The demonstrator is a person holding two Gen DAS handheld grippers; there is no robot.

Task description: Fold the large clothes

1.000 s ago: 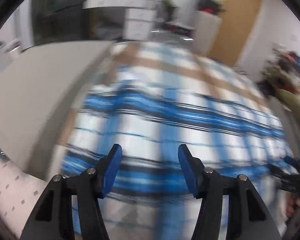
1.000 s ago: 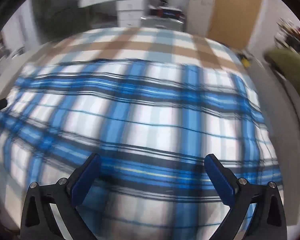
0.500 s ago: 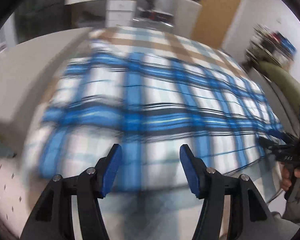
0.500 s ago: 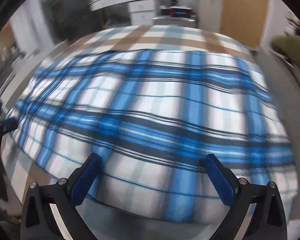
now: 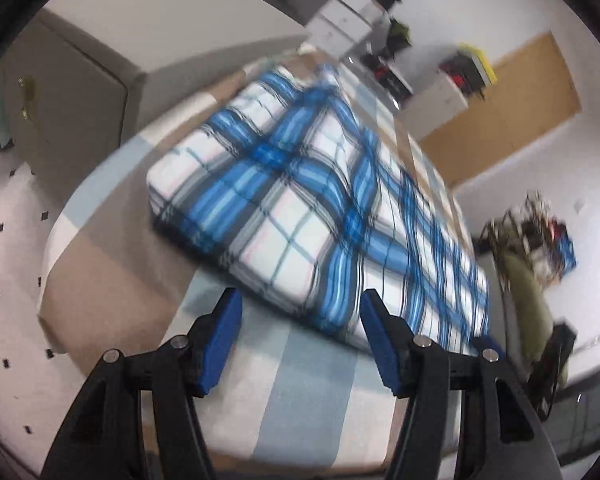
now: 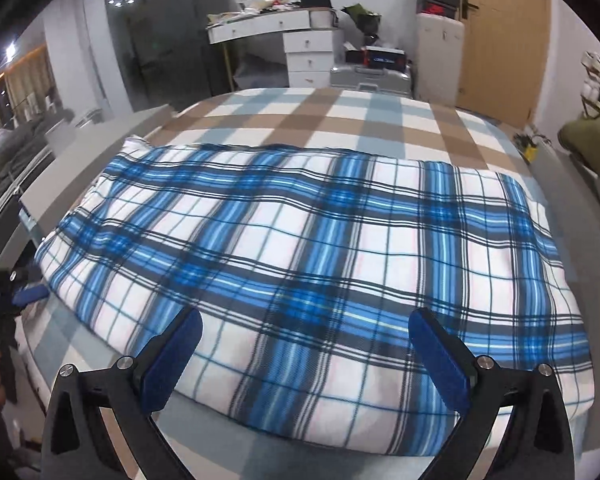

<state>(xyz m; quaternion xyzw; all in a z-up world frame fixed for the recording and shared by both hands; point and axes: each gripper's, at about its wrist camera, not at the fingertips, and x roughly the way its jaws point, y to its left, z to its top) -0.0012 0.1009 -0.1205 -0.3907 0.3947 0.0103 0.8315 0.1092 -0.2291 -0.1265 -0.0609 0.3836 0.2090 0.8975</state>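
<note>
Nearest, both tongs are hanging open and empty: the left tongs (image 5: 300, 332) and the right tongs (image 6: 305, 350) are each gaping above the near edge of the folded blue plaid blanket (image 6: 300, 248), which is lying across the checked bed (image 6: 340, 116).

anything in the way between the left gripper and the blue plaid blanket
Nothing visible. The left gripper is open with only bare checked bedcover between its pads and the near edge of the blanket. The right gripper, also open, already overhangs the blanket's edge.
</note>
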